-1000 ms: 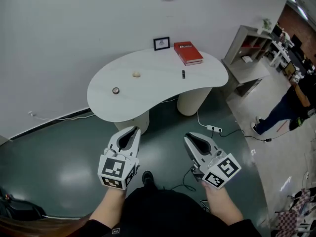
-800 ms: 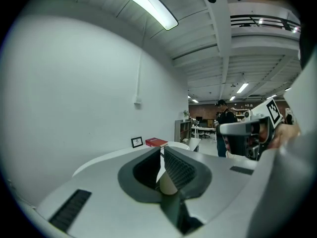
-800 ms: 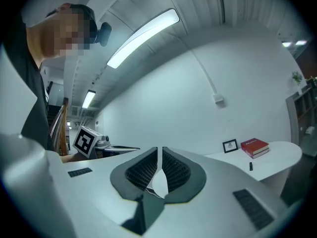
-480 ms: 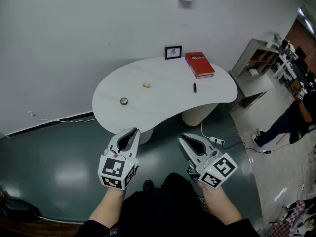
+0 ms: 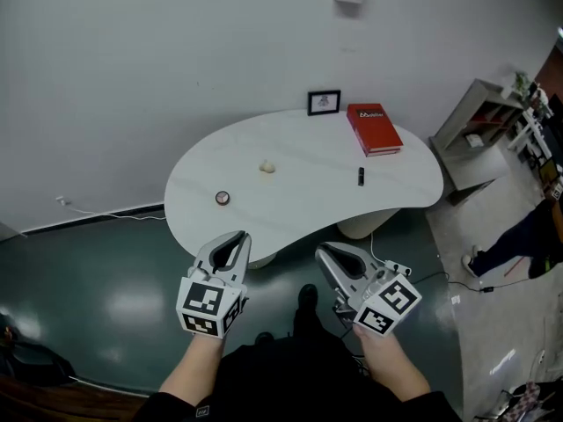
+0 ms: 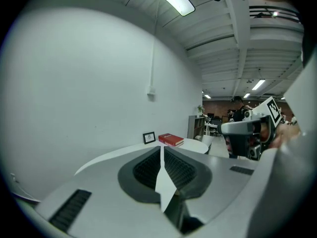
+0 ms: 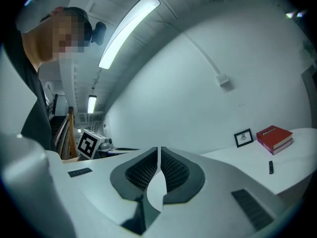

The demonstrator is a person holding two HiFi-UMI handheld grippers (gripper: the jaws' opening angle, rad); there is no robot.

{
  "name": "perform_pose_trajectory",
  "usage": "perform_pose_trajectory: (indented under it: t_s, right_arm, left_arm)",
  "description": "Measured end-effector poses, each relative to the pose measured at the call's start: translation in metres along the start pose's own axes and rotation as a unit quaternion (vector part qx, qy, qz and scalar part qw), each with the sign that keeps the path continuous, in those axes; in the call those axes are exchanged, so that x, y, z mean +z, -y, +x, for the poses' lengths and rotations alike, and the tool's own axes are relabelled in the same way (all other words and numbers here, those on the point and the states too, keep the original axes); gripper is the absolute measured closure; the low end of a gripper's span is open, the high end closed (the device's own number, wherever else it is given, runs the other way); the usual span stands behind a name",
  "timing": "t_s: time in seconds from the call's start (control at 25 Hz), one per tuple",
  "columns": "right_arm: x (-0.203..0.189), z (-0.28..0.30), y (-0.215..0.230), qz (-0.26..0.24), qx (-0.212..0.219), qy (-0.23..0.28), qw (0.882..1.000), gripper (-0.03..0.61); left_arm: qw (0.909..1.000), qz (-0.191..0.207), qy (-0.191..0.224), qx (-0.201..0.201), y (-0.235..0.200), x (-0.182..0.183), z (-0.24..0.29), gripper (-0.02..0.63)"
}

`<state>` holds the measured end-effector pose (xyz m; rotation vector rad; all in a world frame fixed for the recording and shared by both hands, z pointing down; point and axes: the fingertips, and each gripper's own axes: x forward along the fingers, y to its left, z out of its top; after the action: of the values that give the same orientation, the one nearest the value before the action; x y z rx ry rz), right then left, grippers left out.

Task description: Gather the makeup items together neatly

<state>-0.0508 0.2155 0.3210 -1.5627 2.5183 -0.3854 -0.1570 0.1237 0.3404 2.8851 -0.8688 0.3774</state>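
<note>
Both jaws pressed together, nothing held: left hand-held gripper (image 5: pixel 236 238) and right hand-held gripper (image 5: pixel 324 252) hang low over the floor at the near edge of the white surface (image 5: pixel 303 196), not yet over it. Makeup items all lie ahead, spread well apart. Small round compact (image 5: pixel 222 198) sits near the front-left edge, just ahead of the left hand-held gripper, so it's the nearest pick. Pale puff (image 5: pixel 267 167) is further in, roughly between the two. Dark slim tube (image 5: pixel 361 176) is ahead and to the right of the right hand-held gripper, long axis running away from the person. Red book (image 5: pixel 374 128) and small frame (image 5: pixel 324 102) at the back. Likely next: reach forward, left to compact, right to tube, jaws across its narrow width.
</note>
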Motion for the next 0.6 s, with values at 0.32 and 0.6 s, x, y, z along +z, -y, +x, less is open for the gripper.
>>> perform_pose_trajectory:
  t_s: [0.32,0.6]
  right_arm:
    - [0.031,0.021,0.107,0.009,0.028,-0.011,1.000,0.540]
    - [0.051,0.022,0.169,0.009,0.045,-0.014,0.999,0.540]
  left_arm:
    - [0.9994,-0.003,-0.009,0.032,-0.006,0.032,0.094,0.583]
    - [0.9969,-0.004,-0.015,0.077,-0.017,0.046,0.135,0.583]
